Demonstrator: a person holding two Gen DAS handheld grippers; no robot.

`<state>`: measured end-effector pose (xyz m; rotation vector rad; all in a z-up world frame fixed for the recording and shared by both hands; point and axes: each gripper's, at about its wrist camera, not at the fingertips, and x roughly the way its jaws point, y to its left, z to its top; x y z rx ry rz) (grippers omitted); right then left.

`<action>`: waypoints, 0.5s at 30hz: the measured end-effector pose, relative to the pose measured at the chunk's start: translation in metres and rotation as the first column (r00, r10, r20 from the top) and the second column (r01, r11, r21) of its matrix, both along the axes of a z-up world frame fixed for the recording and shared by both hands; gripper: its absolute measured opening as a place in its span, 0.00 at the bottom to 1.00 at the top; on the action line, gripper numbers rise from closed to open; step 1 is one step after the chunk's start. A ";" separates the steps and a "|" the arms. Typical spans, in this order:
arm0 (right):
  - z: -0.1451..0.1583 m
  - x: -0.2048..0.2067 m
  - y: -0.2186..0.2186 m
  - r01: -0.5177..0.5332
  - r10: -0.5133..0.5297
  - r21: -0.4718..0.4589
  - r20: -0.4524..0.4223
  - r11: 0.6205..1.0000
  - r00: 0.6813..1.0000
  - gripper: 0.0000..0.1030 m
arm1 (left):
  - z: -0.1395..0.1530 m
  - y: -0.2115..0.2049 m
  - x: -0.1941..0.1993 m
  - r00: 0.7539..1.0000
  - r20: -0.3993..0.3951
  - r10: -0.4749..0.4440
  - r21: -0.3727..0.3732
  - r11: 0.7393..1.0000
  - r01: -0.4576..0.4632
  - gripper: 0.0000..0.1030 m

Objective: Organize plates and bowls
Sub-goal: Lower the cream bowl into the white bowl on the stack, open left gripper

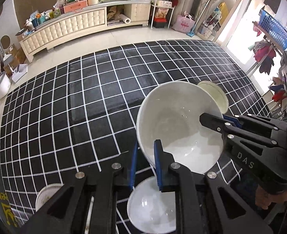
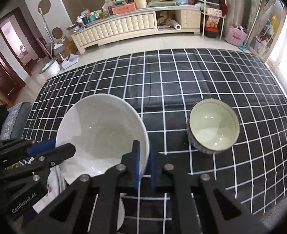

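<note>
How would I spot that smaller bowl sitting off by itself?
Find the black tablecloth with white grid lines. The large white bowl is gripped at its rim by both hand-held grippers, left and right; to its right, standing alone on the cloth, is the small bowl. Its dark speckled outside and pale greenish inside set it apart.

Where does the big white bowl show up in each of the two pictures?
Left wrist view: the white bowl is right of centre, tilted, with the left tool pinching its near rim and the right tool on its right rim.
Right wrist view: the white bowl is left of centre.
Shared landmark: the cream cabinet along the far wall.
</note>
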<state>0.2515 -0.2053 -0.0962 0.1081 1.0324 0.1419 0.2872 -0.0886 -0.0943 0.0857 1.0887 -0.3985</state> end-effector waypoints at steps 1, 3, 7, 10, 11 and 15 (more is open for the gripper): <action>0.003 -0.004 0.002 -0.002 0.002 -0.002 0.006 1.000 1.000 0.12 | 0.000 0.002 -0.003 1.000 0.003 0.002 -0.001 1.000 -0.002 0.14; 0.007 -0.013 0.005 -0.009 0.009 -0.001 0.017 1.000 1.000 0.12 | 0.003 0.004 -0.012 1.000 0.010 0.008 0.000 1.000 -0.008 0.14; 0.009 -0.024 0.010 -0.021 0.021 0.008 0.015 1.000 1.000 0.12 | 0.007 0.009 -0.031 1.000 0.017 0.023 0.001 1.000 -0.023 0.14; 0.007 -0.033 0.017 -0.030 0.030 0.010 0.010 0.999 0.999 0.12 | 0.005 0.014 -0.046 0.999 0.011 0.032 0.002 0.999 -0.032 0.14; 0.006 -0.036 0.019 -0.036 0.036 0.008 0.009 0.999 0.999 0.12 | 0.003 0.016 -0.050 0.999 0.007 0.035 0.003 0.999 -0.035 0.14; -0.002 -0.049 0.026 -0.045 0.045 0.014 -0.012 0.999 0.999 0.12 | -0.008 0.025 -0.069 0.998 -0.022 0.053 0.003 0.999 -0.053 0.14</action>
